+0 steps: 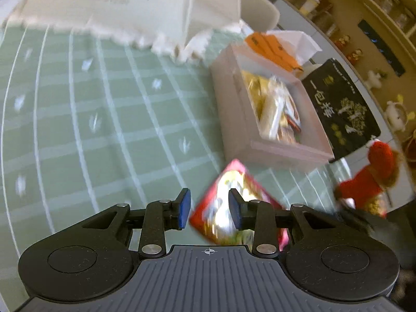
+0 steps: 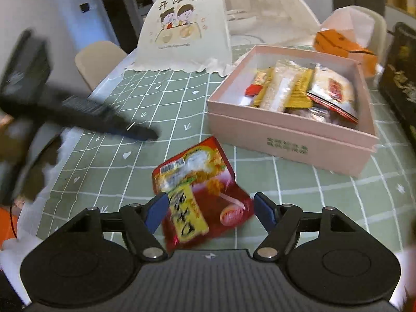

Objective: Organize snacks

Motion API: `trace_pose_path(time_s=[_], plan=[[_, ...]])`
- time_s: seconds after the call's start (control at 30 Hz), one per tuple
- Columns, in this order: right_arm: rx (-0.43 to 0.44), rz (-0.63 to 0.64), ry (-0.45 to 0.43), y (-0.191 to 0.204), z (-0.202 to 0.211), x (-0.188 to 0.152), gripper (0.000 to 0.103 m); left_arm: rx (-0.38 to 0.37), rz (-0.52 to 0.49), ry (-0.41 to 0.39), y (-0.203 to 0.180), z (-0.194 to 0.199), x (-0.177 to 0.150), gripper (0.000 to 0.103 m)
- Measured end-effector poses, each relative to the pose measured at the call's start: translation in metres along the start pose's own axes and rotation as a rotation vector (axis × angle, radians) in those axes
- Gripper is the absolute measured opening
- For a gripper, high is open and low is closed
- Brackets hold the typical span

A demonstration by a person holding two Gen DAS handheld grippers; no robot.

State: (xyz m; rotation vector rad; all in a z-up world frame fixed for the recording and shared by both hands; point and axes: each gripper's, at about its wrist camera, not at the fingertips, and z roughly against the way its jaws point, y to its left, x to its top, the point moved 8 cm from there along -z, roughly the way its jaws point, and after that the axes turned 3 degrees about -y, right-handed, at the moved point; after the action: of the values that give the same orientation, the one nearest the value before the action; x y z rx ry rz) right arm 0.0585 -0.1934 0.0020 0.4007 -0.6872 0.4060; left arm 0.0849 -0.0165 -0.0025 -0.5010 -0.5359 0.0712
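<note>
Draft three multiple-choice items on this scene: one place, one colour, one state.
1. The red plastic snack packet is:
A. inside the box
B. outside the box, between the right gripper's fingers
C. under the white food cover

2. The rectangular cardboard box is:
A. blue
B. black
C. pink

3. That box is:
A. shut with a lid
B. open, with wrapped snacks inside
C. open and empty

Key: 1 B, the packet sits in front of the box between the blue pads; 2 C, its walls are pale pink; 3 B, no lid covers it and several packets show inside.
</note>
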Motion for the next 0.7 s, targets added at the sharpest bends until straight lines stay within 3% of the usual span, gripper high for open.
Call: trace_pose_path(time_s=[0.13,0.2,0.3,0.43,0.53,0.6,0.7], plan=[[0.042,0.011,0.061,-0.002,-0.038,0.009,0.074,0.013,0.068,0.012,0.016,0.009,-0.019,0.036],[0.052,0.032,0.107,0.004,-0.05,0.008,0.082,0.013,0.08,0.022,0.019,0.009,-0.024,0.036],[0.075,0.131,0.134,0.025,-0.053,0.003,0.085,0.01,0.094,0.034,0.024,0.006,-0.031,0.036],[0.057,0.298,0.161,0.054,-0.056,-0.014,0.1,-0.002,0.126,0.028,0.028,0.003,-0.032,0.036],[0.026,0.352,0.13,0.064,-0.055,-0.023,0.102,-0.012,0.118,0.029,0.026,-0.001,-0.03,0.036],[0.025,0.319,0.116,0.062,-0.055,-0.022,0.101,-0.014,0.122,0.028,0.025,-0.002,-0.027,0.036],[0.004,0.283,0.089,0.057,-0.049,-0.022,0.092,-0.03,0.138,0.017,0.025,0.002,-0.024,0.036]])
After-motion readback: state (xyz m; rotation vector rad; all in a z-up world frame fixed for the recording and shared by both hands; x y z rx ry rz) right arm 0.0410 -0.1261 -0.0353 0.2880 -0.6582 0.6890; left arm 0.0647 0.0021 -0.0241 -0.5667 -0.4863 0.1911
